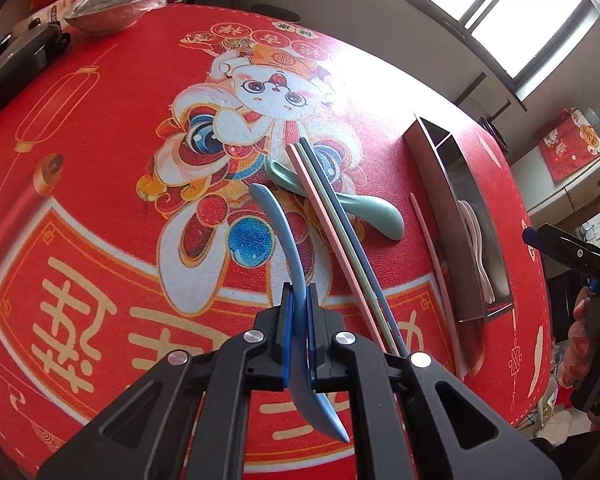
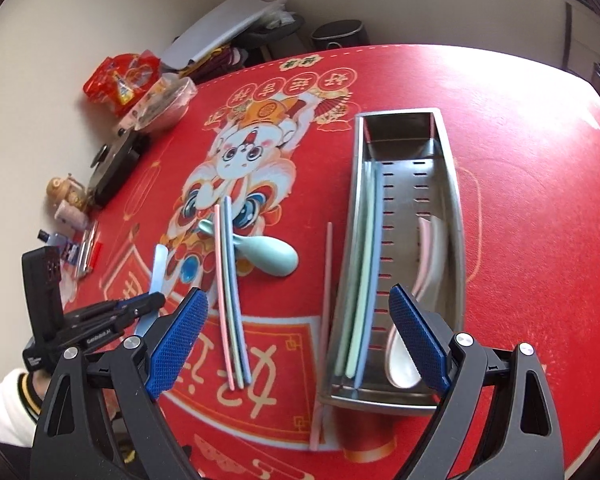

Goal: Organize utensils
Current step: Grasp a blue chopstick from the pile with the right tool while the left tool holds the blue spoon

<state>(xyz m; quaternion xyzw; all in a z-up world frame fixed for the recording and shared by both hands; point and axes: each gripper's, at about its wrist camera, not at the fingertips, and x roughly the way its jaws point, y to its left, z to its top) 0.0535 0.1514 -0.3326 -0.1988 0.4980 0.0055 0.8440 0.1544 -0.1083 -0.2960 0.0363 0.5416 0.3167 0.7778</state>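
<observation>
On the left, the left gripper (image 1: 299, 320) is clamped on the blue spoon (image 1: 278, 236), lifted above the red mat (image 1: 100, 160). Carry it level over the loose chopsticks (image 2: 230, 300) and green spoon (image 2: 266, 256), then lower it bowl-first into the steel tray (image 2: 452, 184), beside the pale spoons (image 2: 424, 276). At the right, the right gripper (image 2: 300, 336) hovers with jaws wide apart, empty.
</observation>
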